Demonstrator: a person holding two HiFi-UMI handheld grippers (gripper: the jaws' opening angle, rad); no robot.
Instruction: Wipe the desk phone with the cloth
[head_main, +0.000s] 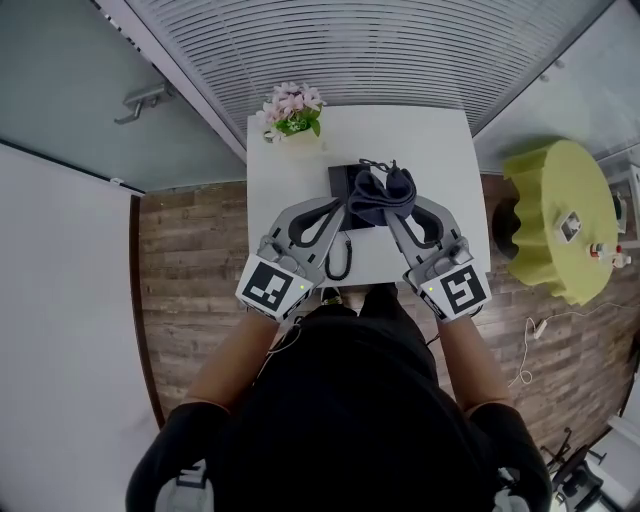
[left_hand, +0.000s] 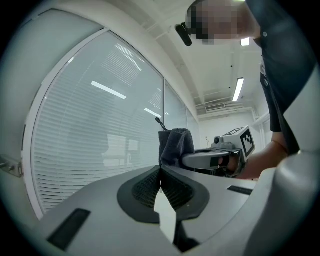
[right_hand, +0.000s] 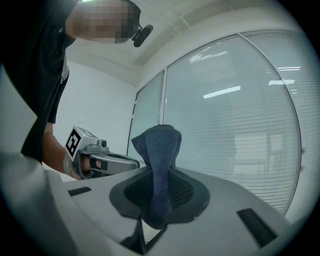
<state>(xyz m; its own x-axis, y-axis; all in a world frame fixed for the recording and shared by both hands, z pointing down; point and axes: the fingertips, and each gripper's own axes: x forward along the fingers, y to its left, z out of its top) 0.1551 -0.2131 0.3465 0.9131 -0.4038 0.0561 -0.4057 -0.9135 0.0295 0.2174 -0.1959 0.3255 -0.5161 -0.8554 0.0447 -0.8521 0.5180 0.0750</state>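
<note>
A black desk phone (head_main: 340, 180) sits in the middle of the small white table (head_main: 430, 150), and its coiled cord (head_main: 338, 262) runs toward the near edge. A dark grey cloth (head_main: 380, 195) hangs bunched above the phone, between both grippers. My right gripper (head_main: 392, 212) is shut on the cloth (right_hand: 160, 160), which stands up out of its jaws (right_hand: 161, 172). My left gripper (head_main: 348, 207) is shut, with its tips (left_hand: 160, 169) meeting at the lower edge of the cloth (left_hand: 175, 145). The cloth hides part of the phone.
A pot of pink flowers (head_main: 292, 110) stands at the table's far left corner. A glass wall with blinds runs behind the table. On the wood floor to the right are a yellow-green round stool (head_main: 560, 220) and a loose cable (head_main: 530, 345).
</note>
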